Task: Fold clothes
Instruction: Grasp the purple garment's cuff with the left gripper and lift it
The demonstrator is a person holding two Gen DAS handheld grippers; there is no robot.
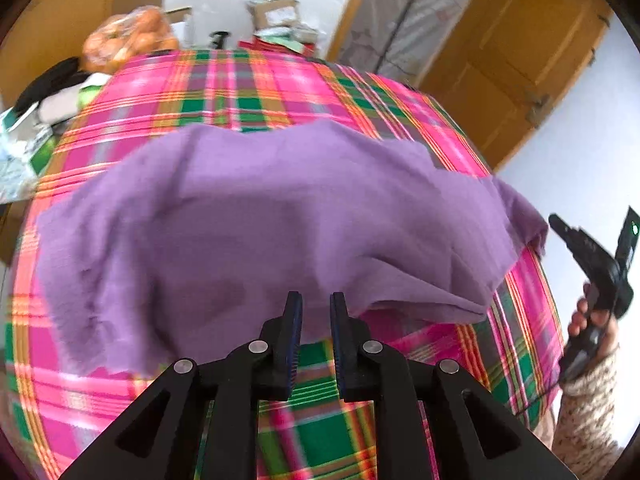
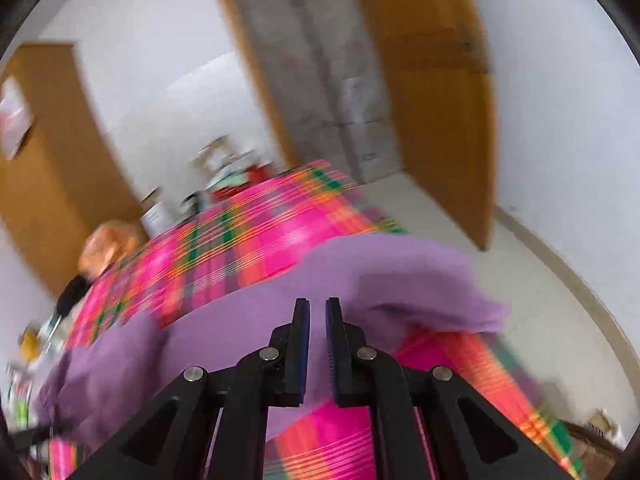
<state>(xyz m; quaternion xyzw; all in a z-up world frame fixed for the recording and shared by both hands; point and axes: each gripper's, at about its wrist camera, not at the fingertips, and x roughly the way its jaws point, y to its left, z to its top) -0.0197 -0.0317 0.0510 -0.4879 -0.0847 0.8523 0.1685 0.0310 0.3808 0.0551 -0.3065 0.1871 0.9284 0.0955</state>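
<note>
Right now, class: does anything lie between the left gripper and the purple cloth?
Nothing visible does. The left gripper points straight at the purple cloth, with only bare plaid tablecloth beneath its fingers.

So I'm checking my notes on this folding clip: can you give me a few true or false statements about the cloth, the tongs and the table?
1. The purple cloth lies on a plaid tablecloth. True.
2. The left tongs clamp the cloth. False: the jaws stand apart, holding nothing.
3. The right tongs are open too. True.
4. The cloth is neatly folded into a small square. False: it lies spread and rumpled.
5. A bag of orange produce sits at the table's far edge. True.
</note>
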